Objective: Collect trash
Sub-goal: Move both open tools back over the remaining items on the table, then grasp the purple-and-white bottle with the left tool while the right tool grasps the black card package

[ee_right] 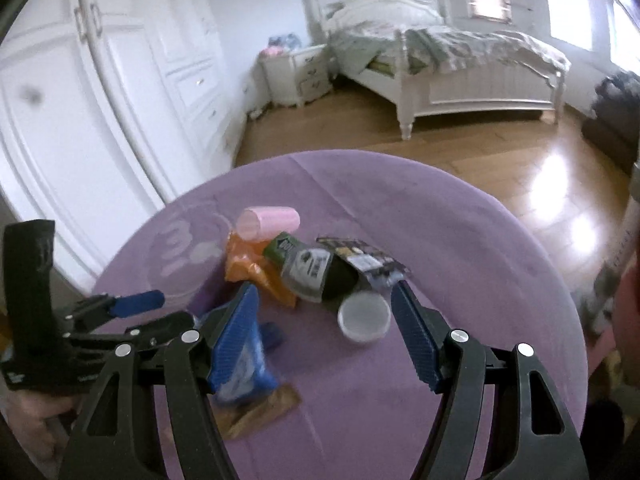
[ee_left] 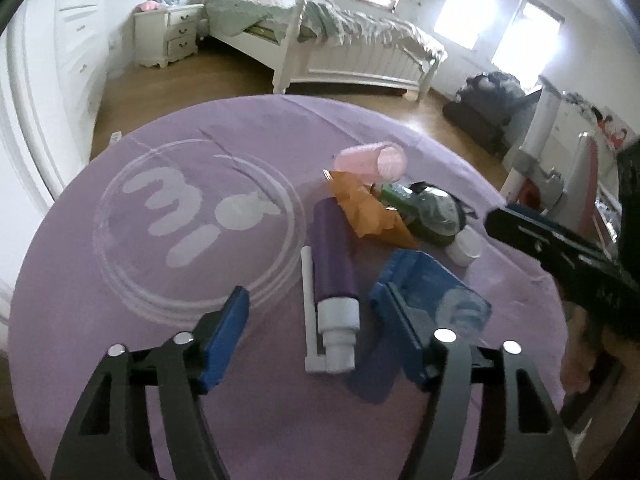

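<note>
Trash lies in a heap on a round table with a purple cloth (ee_left: pixel 100 340). My left gripper (ee_left: pixel 316 332) is open, its blue pads on either side of a purple tube with a white cap (ee_left: pixel 334 276) and not touching it. A blue wrapper (ee_left: pixel 432 292) lies against its right finger. Behind these are a pink cup (ee_left: pixel 376 164), an orange wrapper (ee_left: pixel 368 216), a dark green bottle (ee_left: pixel 434 216) and a small white tub (ee_left: pixel 464 246). My right gripper (ee_right: pixel 326 340) is open just short of the white tub (ee_right: pixel 364 318), with the blue wrapper (ee_right: pixel 244 372) beside its left finger.
A brown paper scrap (ee_right: pixel 260 408) lies near the table's front edge. Beyond the table are a wooden floor, a white bed (ee_left: pixel 348 52), a nightstand (ee_left: pixel 168 36), white wardrobe doors (ee_right: pixel 100 100) and a dark bag (ee_left: pixel 488 100). A hand (ee_right: pixel 32 412) holds the left gripper.
</note>
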`<state>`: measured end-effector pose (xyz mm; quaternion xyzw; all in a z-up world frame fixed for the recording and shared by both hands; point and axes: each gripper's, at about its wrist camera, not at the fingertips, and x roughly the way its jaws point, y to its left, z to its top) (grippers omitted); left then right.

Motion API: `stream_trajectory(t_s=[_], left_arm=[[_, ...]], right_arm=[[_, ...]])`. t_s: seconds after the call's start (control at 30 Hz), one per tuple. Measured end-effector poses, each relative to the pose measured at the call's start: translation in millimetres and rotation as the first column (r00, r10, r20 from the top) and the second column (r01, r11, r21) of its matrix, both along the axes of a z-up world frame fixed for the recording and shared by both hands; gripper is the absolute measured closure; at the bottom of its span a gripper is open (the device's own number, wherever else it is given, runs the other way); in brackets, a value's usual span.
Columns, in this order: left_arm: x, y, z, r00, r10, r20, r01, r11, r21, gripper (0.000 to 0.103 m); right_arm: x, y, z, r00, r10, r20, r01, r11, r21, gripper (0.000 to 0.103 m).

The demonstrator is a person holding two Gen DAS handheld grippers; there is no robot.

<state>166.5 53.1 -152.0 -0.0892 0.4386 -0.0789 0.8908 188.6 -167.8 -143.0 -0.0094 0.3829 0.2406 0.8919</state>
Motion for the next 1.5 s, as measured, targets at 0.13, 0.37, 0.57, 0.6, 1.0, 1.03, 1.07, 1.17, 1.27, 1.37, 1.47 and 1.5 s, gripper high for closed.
stream_trajectory(t_s=[0.13, 0.37, 0.57, 0.6, 1.0, 1.03, 1.07, 1.17, 1.27, 1.37, 1.47, 1.5], left_arm=[[9, -7, -2, 1.0, -0.021, 0.001, 0.021, 0.998, 0.067, 0.046], [11, -23, -7, 0.998, -0.058, 0.036, 0.048, 0.972, 0.23, 0.058], [7, -19, -7, 0.999, -0.027, 0.046, 0.017, 0.978, 0.206, 0.072], [6, -19, -7, 0.999, -0.02, 0.047, 0.01, 0.979, 0.202, 0.072], [-5, -23, -3, 0.995, 0.091, 0.049, -0.098, 0.984, 0.152, 0.072], [-7, -24, -3, 0.994, 0.095, 0.049, -0.101, 0.983, 0.154, 0.072], [-8, -24, -2, 0.994, 0.095, 0.049, -0.102, 0.982, 0.156, 0.072], [-13, -28, -2, 0.994, 0.097, 0.048, -0.103, 0.981, 0.164, 0.072], [-11, -25, -1, 0.993, 0.108, 0.045, -0.114, 0.98, 0.165, 0.072], [-14, -24, 2, 0.991, 0.122, 0.051, -0.128, 0.979, 0.159, 0.072], [-19, -20, 4, 0.99, 0.129, 0.057, -0.136, 0.979, 0.152, 0.072], [-20, -19, 5, 0.99, 0.13, 0.058, -0.138, 0.979, 0.15, 0.073]], right_arm=[[15, 16, -9, 0.998, 0.067, -0.012, -0.068, 0.997, -0.027, 0.034], [29, 25, -24, 0.997, 0.08, -0.018, -0.081, 0.994, -0.077, 0.048], [22, 0, -16, 0.998, 0.056, 0.035, -0.057, 0.997, 0.049, 0.083], [20, -2, -16, 0.997, 0.063, 0.04, -0.065, 0.996, 0.056, 0.085], [16, -24, -11, 0.993, 0.098, 0.07, -0.108, 0.98, 0.169, 0.094], [16, -29, -10, 0.993, 0.089, 0.072, -0.101, 0.979, 0.179, 0.094], [16, -31, -9, 0.994, 0.085, 0.074, -0.098, 0.978, 0.185, 0.095], [14, -40, -8, 0.994, 0.071, 0.082, -0.086, 0.977, 0.197, 0.095], [11, -42, -6, 0.994, 0.061, 0.093, -0.078, 0.977, 0.2, 0.096], [9, -38, -3, 0.992, 0.053, 0.115, -0.074, 0.978, 0.193, 0.097], [10, -38, -2, 0.992, 0.042, 0.118, -0.066, 0.977, 0.202, 0.097], [11, -38, -2, 0.993, 0.039, 0.116, -0.063, 0.976, 0.207, 0.097]])
